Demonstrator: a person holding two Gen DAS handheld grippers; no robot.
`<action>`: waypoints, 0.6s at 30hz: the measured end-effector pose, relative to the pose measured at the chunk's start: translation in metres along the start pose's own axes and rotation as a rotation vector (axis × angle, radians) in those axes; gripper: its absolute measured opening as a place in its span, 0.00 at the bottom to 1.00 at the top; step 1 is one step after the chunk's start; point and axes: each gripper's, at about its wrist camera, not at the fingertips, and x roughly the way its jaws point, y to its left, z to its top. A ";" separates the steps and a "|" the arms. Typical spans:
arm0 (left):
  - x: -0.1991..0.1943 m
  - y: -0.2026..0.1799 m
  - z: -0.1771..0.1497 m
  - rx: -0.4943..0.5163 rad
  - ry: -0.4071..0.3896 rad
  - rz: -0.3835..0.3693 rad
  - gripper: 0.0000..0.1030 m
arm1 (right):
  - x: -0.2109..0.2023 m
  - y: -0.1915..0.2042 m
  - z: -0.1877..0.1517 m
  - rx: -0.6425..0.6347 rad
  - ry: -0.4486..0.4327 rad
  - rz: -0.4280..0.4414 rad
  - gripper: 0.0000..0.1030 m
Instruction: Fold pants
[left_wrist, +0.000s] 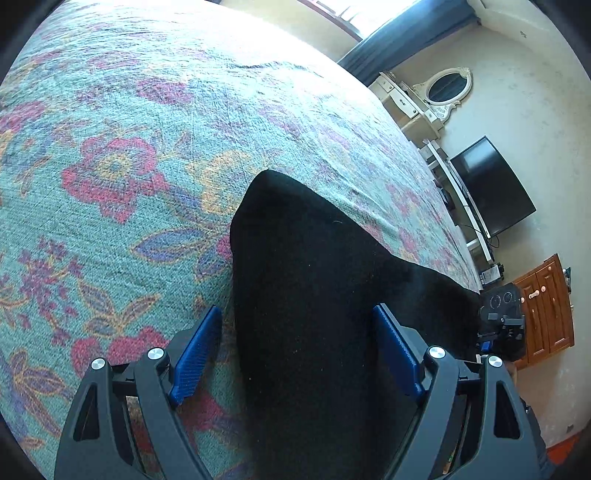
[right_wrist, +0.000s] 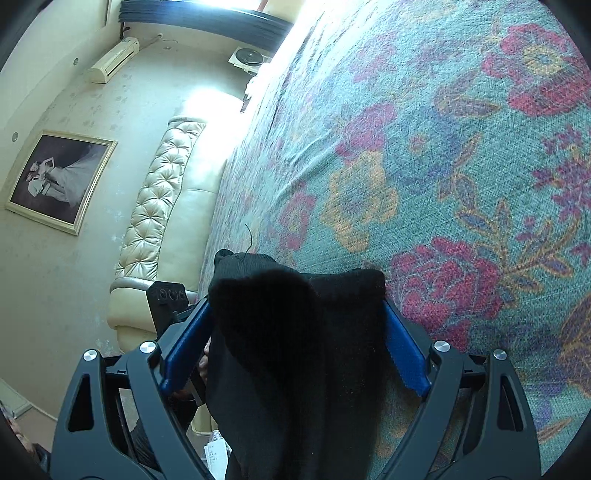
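We see the pants (left_wrist: 314, 295) running lengthwise between both wide-spread grippers, left (left_wrist: 299, 350) and right (right_wrist: 295, 339), neither gripping, each equally near.

Each camera rides just behind its own jaws and looks forward along them, tilted down at the bed (left_wrist: 129, 166) from close above. The left one faces across the bed toward the TV (left_wrist: 487, 188) wall; the right one faces toward the padded headboard (right_wrist: 162, 192). Both share the flowered cover and the black pants (left_wrist: 314, 295), and each glimpses the other gripper.
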 end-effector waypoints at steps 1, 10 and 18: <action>0.002 -0.002 0.002 0.006 0.002 -0.005 0.79 | 0.000 -0.001 0.001 -0.001 0.005 0.011 0.85; 0.012 -0.001 0.018 0.012 0.002 -0.024 0.79 | -0.004 -0.004 0.007 -0.002 0.024 0.046 0.85; 0.016 -0.005 0.025 0.022 -0.005 -0.024 0.79 | 0.003 0.003 0.004 -0.010 0.029 -0.019 0.70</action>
